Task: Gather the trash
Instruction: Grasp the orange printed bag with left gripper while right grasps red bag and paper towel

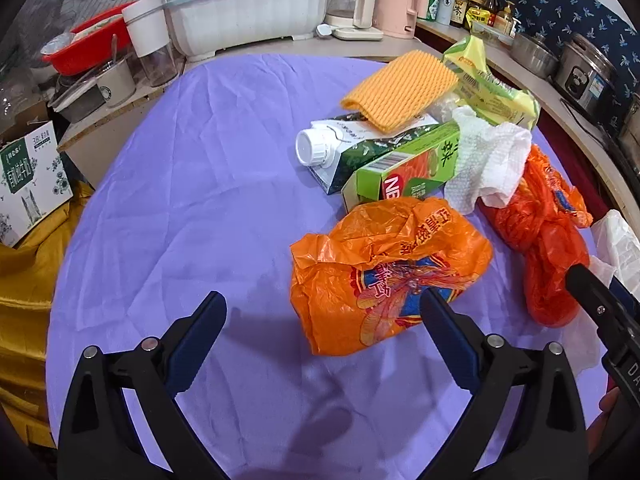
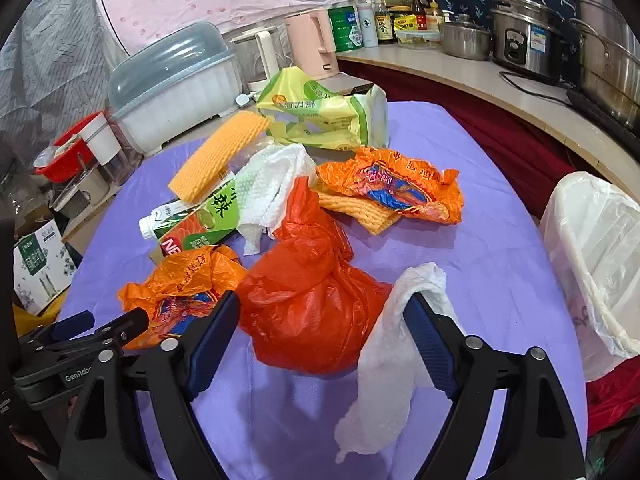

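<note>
Trash lies heaped on a purple tablecloth (image 1: 180, 200). In the left wrist view, my left gripper (image 1: 322, 312) stands open low over the cloth, at the near edge of a crumpled orange printed bag (image 1: 384, 264). Its right finger (image 1: 440, 320) overlaps that bag's corner. In the right wrist view, my right gripper (image 2: 322, 306) is open around a knotted red plastic bag (image 2: 308, 312), and the pads do not press on it. A white crumpled sheet (image 2: 396, 352) lies against its right finger (image 2: 424, 328). The left gripper (image 2: 100, 328) shows at the left edge.
Behind lie a capped carton (image 1: 320, 152), a green juice box (image 1: 404, 168), a paper towel (image 1: 488, 160), an orange foam net (image 1: 400, 88), a yellow-green packet (image 2: 320, 116) and a second orange bag (image 2: 392, 188). A bin with a white liner (image 2: 600, 264) stands at the right. Kitchenware crowds the counter.
</note>
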Demonstrator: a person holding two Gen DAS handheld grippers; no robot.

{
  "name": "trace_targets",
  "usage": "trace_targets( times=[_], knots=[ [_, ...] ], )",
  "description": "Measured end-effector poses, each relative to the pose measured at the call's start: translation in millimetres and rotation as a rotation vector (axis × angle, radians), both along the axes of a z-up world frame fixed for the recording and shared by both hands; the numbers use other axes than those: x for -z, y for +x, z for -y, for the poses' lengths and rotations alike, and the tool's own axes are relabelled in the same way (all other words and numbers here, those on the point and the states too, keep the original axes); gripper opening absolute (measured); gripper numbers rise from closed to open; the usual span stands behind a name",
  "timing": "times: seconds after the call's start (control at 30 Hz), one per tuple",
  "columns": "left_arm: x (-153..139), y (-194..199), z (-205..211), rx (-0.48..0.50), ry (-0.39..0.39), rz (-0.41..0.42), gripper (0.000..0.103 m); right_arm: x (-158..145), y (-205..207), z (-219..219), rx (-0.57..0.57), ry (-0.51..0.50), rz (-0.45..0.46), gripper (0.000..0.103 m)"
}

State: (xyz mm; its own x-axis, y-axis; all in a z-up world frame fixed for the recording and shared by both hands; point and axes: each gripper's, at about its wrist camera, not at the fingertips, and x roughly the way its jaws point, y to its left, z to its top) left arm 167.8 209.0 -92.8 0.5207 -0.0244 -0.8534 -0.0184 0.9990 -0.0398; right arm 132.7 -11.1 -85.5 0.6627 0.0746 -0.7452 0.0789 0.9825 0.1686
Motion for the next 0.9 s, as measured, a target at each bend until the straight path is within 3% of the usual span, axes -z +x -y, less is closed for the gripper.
trace_targets(
  times=[0.43,0.53,0.7,0.77,0.9],
  knots=[
    [29.4,20.4,2.8,0.004,-0.031,-0.055,0.090,25.7,12.8,0.2,-0.011,0.025,-0.057,0.082],
    [29.7,20.5,6.1,0.012,-0.028,-0.054,0.080,26.1,12.7,-1.0,-0.019,0.020,-0.057,0.073],
    [24.5,15.2,7.3,0.012,-0.055,-0.057,0.046,21.6,7.1,-2.1,-0.028,0.016,-0.051,0.056],
    [22.2,11.9,7.6,0.015,-0.073,-0.065,0.026,18.7,4.6,-3.4,-0.035,0.009,-0.050,0.050],
    [14.8,3.7,9.5,0.023,-0.079,-0.057,0.015,13.7,-1.5,-3.0,-0.041,0.007,-0.043,0.042]
  ],
)
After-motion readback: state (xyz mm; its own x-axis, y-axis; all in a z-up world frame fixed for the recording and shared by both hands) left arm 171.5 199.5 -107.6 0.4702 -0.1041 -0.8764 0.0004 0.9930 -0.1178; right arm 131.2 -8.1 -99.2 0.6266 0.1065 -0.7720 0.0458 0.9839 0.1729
